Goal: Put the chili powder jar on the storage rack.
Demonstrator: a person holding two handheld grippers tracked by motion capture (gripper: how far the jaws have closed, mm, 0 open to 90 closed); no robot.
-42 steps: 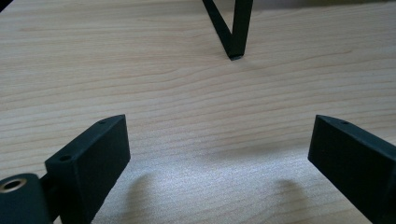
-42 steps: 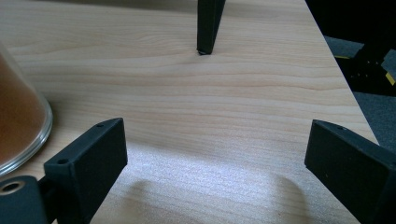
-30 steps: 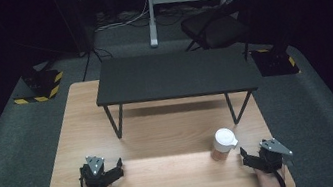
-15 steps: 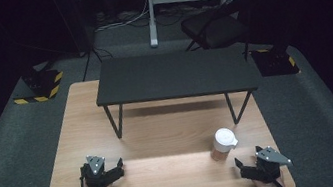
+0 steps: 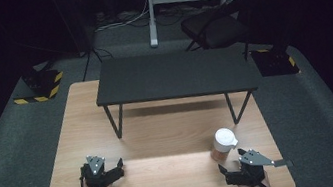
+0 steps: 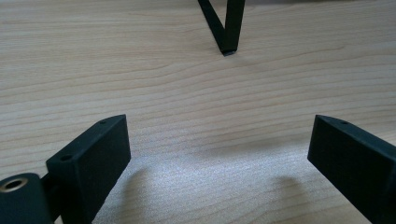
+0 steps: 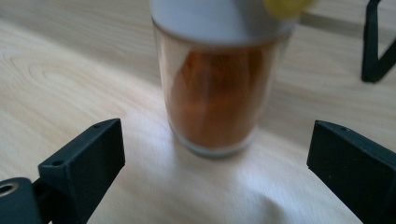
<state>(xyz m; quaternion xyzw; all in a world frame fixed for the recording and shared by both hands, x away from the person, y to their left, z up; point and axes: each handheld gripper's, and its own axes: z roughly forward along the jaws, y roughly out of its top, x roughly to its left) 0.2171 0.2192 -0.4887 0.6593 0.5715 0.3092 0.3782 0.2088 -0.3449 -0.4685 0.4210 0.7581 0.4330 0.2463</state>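
A clear jar [image 5: 223, 144] with orange contents and a white lid stands on the wooden table [image 5: 161, 135], near its right front. My right gripper [image 5: 231, 163] sits just in front of it, held in a hand. In the right gripper view, that gripper [image 7: 215, 135] is open wide and the jar [image 7: 215, 107] stands a little ahead, centred between the jaws and touching neither. My left gripper [image 5: 115, 169] rests at the table's left front. In its own view it [image 6: 219, 123] is open over bare wood with nothing between the jaws.
A low black bench [image 5: 176, 74] on thin legs stands across the back half of the table. One leg foot [image 6: 226, 44] lies ahead of the left gripper, another [image 7: 373, 56] is behind and right of the jar. Bare wood lies between the two grippers.
My right gripper has shifted left and back toward the table's front edge, ending up directly in front of the jar. The left gripper and the jar have stayed put.
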